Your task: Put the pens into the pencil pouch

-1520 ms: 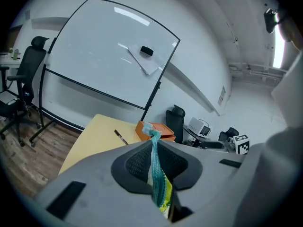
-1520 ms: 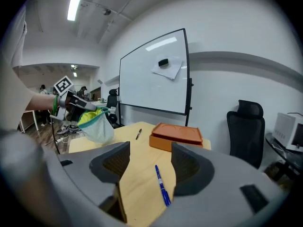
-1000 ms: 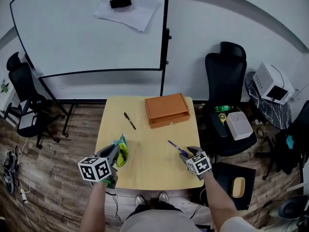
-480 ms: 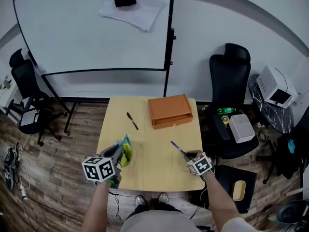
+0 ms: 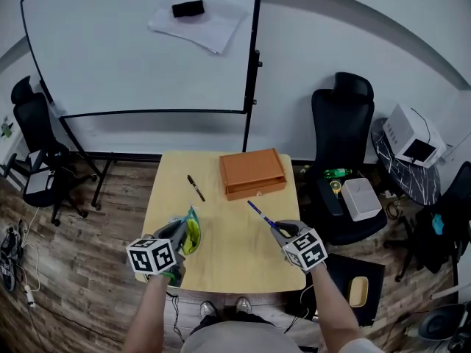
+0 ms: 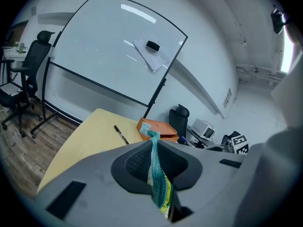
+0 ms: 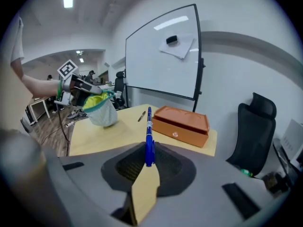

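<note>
1. Left gripper (image 6: pixel 154 162): jaws closed on the rim of the pencil pouch (image 6: pixel 159 187). The teal fabric is pinched between the pads.
2. Right gripper (image 7: pixel 147 161): jaws closed on the blue pen (image 7: pixel 149 131), gripped near one end. The rest of the pen points forward past the jaws, off the table (image 5: pixel 235 259).
3. Pouch: held over the table's front left part. The right gripper view shows its mouth open and a yellow lining.
4. Blue pen: over the table's right front part, well apart from the pouch.
5. Black pen (image 5: pixel 196 188): flat on the table, left of the orange box (image 5: pixel 252 172), which sits at the far edge. Neither gripper touches either one.
6. Whiteboard (image 5: pixel 132 57): stands behind the table.
</note>
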Demonstrator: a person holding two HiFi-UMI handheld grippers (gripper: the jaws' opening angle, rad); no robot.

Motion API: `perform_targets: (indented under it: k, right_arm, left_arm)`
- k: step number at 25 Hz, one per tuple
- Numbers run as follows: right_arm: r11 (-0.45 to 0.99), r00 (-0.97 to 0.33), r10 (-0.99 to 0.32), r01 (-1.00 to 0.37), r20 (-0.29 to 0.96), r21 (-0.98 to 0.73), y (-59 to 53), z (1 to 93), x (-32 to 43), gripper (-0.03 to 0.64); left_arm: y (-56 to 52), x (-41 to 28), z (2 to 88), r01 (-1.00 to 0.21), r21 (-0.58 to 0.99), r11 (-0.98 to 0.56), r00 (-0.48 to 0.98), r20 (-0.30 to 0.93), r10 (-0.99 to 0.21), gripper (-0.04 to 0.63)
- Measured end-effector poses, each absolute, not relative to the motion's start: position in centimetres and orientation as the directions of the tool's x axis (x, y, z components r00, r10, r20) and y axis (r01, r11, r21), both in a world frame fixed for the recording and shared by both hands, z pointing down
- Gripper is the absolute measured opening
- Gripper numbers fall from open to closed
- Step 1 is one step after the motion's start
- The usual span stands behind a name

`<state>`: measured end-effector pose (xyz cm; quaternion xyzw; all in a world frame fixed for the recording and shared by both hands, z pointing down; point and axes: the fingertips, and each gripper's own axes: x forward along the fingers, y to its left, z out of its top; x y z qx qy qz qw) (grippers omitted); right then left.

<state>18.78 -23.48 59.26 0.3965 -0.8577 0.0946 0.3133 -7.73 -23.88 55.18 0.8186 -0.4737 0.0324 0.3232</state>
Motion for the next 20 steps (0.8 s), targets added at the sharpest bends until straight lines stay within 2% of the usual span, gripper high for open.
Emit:
perform_targets:
  k: [5,9,14,20]
  right_arm:
    - [0.767,-0.581,-0.567,-0.63,0.585,0.118,-21.2,55.2,13.8,0.06]
    - [0.828,-0.616,-0.495,-0.548,0.613,0.117,-19.2,54.4,10.0,0.06]
    - [0.874,-0.586,-0.391,-0.479,0.71,0.086,-17.4,56.7,7.3,0.06]
    - [0.896,-0.489,-0.307,-0.439,0.816,0.074,-16.3,59.8,5.6,0.06]
  left_arm:
    - [-24.1,-6.4,55.5,-0.788,0.504,-0.355,0.564,0.358,-0.744,0.037]
    - [-24.1,-5.5,55.8,-0.78,0.508,-0.364,0.576,0.357,-0.736,0.037]
    - [-23.8,-4.7,55.9,-0.778,0.508,-0.371,0.581,0.355,-0.732,0.037]
    - [-22.6,-3.0,56.5,-0.77,0.477,-0.423,0.613,0.372,-0.697,0.037]
